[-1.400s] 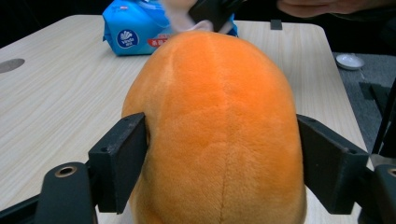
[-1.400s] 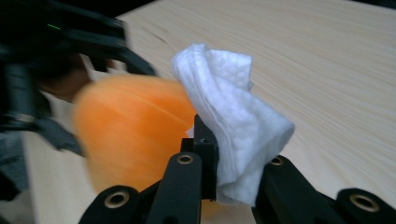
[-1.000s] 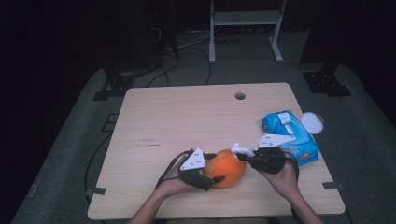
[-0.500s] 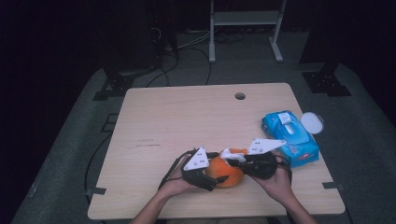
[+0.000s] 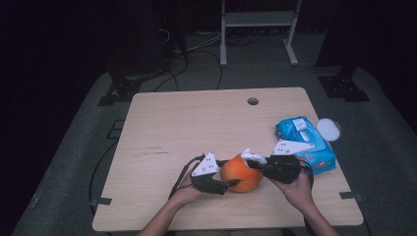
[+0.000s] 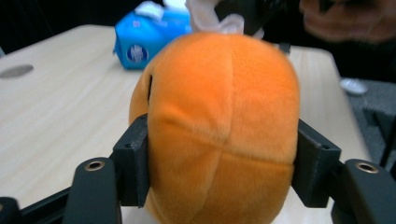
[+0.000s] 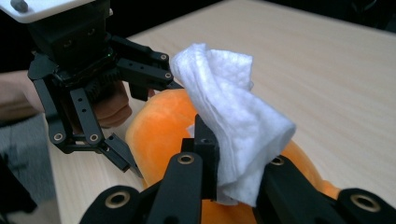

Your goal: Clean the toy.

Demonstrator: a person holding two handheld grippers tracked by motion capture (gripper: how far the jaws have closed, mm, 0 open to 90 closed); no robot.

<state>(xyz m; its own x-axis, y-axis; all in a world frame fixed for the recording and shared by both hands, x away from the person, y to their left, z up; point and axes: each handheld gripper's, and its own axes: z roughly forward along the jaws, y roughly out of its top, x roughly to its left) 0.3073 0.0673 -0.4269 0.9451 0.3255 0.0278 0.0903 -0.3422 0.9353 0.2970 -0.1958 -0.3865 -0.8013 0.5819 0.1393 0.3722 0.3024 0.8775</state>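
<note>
An orange plush ball (image 5: 241, 173) rests on the table near its front edge. My left gripper (image 5: 228, 175) reaches in from the left. Its jaws have just been closing with the ball between them, and both pads now press into the plush sides (image 6: 219, 126). My right gripper (image 5: 256, 164) comes in from the right, shut on a crumpled white wipe (image 7: 229, 107). The wipe (image 5: 252, 156) lies against the top of the ball (image 7: 159, 126).
A blue pack of wipes (image 5: 305, 145) lies at the table's right edge, just behind my right hand. A round white disc (image 5: 328, 129) sits beside it. The wooden table (image 5: 196, 128) has a cable hole (image 5: 253, 101) near its far edge.
The left gripper's jaws have drawn in onto the orange ball. The right gripper has stayed over the ball's top with the wipe, shifting only slightly.
</note>
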